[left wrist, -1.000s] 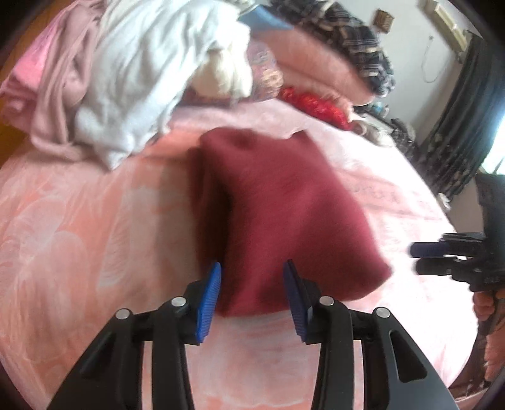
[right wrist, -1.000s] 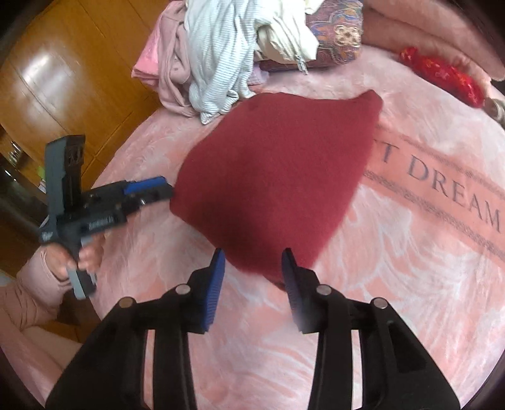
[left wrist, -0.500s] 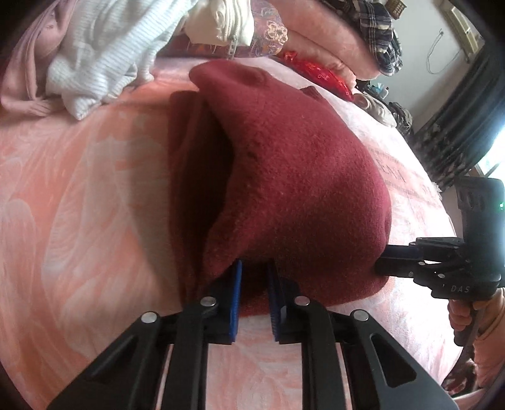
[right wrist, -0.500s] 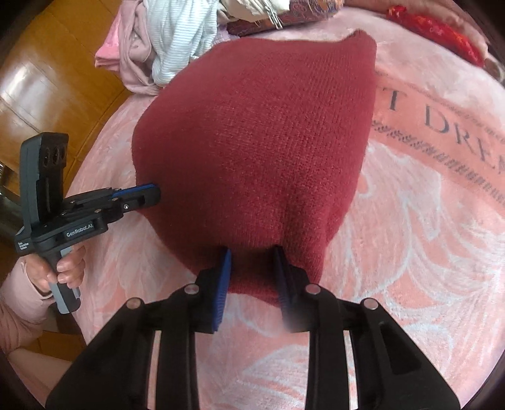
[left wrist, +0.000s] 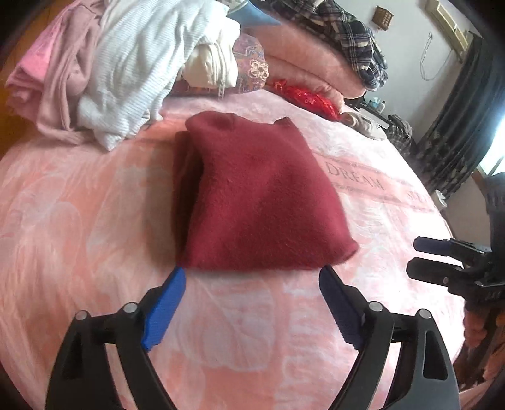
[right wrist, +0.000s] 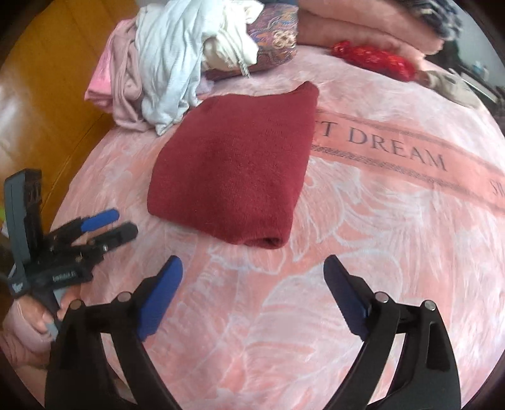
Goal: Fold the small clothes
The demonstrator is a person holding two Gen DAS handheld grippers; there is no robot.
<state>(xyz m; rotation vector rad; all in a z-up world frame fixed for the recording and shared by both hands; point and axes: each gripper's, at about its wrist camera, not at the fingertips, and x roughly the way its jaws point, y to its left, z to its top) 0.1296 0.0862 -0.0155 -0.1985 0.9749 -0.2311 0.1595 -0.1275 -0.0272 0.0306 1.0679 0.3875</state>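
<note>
A dark red knitted sweater (left wrist: 258, 202) lies folded into a compact rectangle on the pink bedspread (left wrist: 79, 220), which bears the printed word "DREAM". Its folded edge faces the cameras, and it lies flat, with nothing gripping it.

The left gripper (left wrist: 252, 302) hovers just short of the sweater's near edge, its jaws opening and already spread wide, with only bare bedspread between the blue pads (left wrist: 164, 302). The right gripper (right wrist: 252, 293) hangs near the sweater's rolled near corner, its jaws likewise opening wide with nothing between them. Each gripper shows at the edge of the other's view, held by a hand (right wrist: 38, 315) in a pink sleeve.

Behind the sweater, a loose heap of clothes sits on the bed: a white ribbed garment (left wrist: 142, 56) draped over a pale pink one (left wrist: 53, 72), with a cream zipped piece (left wrist: 211, 69) beside a patterned cushion (left wrist: 252, 63). Further back are folded pink blankets (left wrist: 309, 63) topped by a plaid garment (left wrist: 353, 28), and a red item (left wrist: 306, 97) just in front of them. No containers are in view.
</note>
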